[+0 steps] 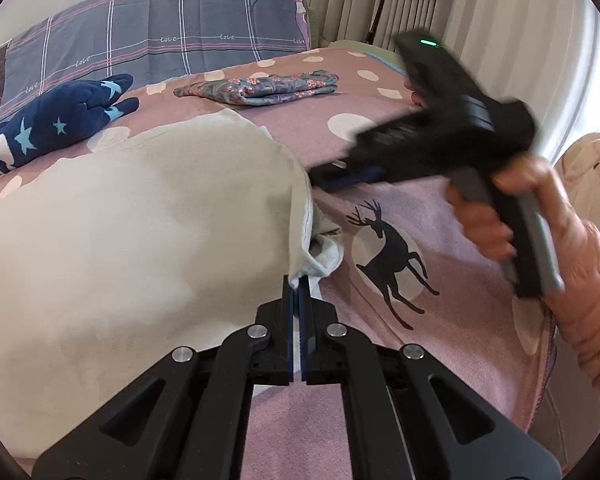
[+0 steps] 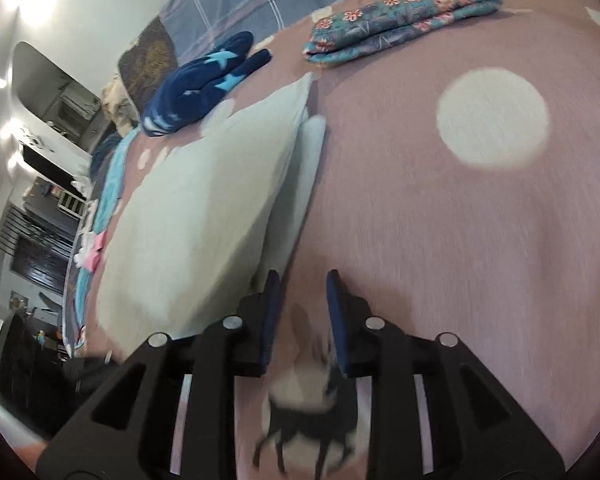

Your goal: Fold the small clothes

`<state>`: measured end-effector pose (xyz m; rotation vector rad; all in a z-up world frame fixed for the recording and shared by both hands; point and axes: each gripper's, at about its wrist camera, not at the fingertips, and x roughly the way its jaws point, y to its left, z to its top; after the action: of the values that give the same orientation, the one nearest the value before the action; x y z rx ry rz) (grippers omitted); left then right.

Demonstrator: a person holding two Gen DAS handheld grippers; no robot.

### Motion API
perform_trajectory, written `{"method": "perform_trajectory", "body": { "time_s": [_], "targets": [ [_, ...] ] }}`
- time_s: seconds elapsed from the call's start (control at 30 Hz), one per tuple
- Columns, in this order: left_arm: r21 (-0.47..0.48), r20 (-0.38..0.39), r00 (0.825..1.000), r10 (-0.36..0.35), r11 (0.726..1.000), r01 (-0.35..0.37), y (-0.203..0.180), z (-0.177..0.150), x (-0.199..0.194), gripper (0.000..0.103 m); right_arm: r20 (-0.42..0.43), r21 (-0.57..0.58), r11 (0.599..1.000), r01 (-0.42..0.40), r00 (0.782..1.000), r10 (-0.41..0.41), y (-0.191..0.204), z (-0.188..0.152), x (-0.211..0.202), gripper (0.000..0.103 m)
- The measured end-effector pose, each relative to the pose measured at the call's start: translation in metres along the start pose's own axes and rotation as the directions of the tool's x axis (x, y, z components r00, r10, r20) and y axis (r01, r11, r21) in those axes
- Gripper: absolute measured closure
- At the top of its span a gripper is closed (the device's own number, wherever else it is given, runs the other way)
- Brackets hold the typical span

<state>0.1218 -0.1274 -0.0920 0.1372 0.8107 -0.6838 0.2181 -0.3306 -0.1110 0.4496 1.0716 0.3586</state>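
Note:
A pale cream garment lies spread on the pink bedspread; it also shows in the right wrist view. My left gripper is shut on the garment's near right corner, the cloth pinched between the blue pads. My right gripper is open and empty, just right of the garment's folded edge, low over the bedspread. In the left wrist view the right gripper is blurred, its tip close to the garment's right edge.
A folded floral garment lies further back on the bed. A navy star-print cloth lies at the left. A plaid pillow is behind. Curtains hang at the right.

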Motion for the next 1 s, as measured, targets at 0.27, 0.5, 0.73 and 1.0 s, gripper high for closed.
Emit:
{"method": "perform_trajectory", "body": {
  "time_s": [0.27, 0.5, 0.73, 1.0],
  "targets": [
    [-0.011, -0.004, 1.0, -0.017, 1.0, 0.017, 0.003, -0.001, 0.002, 0.102, 0.022, 0.006, 0.999, 0.05, 0.999, -0.05, 0.0, 0.055, 0.036, 0.085],
    [0.008, -0.024, 0.986, -0.163, 0.986, 0.164, -0.014, -0.001, 0.014, 0.102, 0.125, 0.022, 1.0, 0.02, 0.992, -0.023, -0.003, 0.058, 0.025, 0.102],
    [0.004, -0.034, 0.982, -0.186, 0.983, 0.186, -0.021, -0.005, 0.021, 0.102, 0.143, -0.061, 0.994, 0.089, 0.986, -0.08, -0.002, 0.028, -0.004, 0.093],
    [0.008, -0.033, 0.982, -0.188, 0.982, 0.188, -0.02, -0.008, 0.02, 0.102, -0.055, 0.126, 0.977, -0.174, 0.982, 0.182, -0.024, -0.056, -0.031, 0.075]
  ]
}}
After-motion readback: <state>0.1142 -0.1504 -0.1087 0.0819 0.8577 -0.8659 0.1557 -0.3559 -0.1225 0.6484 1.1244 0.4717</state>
